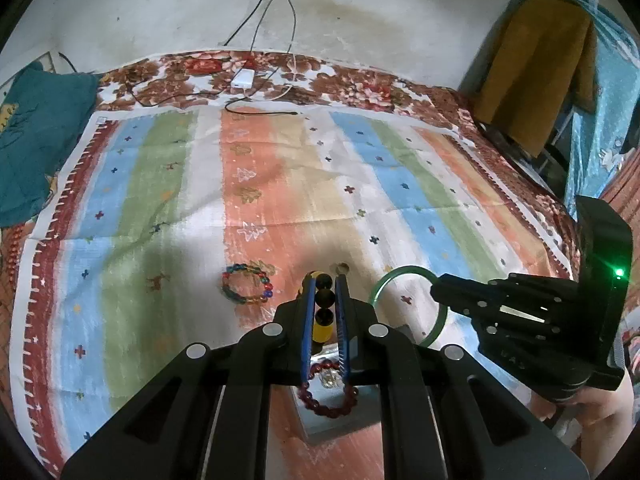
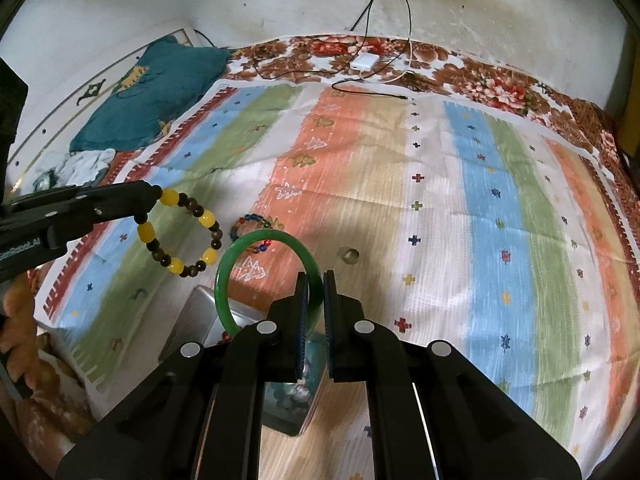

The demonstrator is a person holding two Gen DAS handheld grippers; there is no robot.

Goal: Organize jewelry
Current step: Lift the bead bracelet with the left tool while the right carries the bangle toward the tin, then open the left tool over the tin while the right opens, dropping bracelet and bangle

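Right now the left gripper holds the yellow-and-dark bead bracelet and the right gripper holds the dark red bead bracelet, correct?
Not quite. The right gripper holds the green bangle, as the right wrist view shows. The dark red bead bracelet lies in the box below. The left gripper does hold the yellow-and-dark bead bracelet.

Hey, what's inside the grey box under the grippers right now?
In the grey box lies a dark red bead bracelet around a small pale trinket. The left gripper covers the box's near side, so anything else there is hidden.
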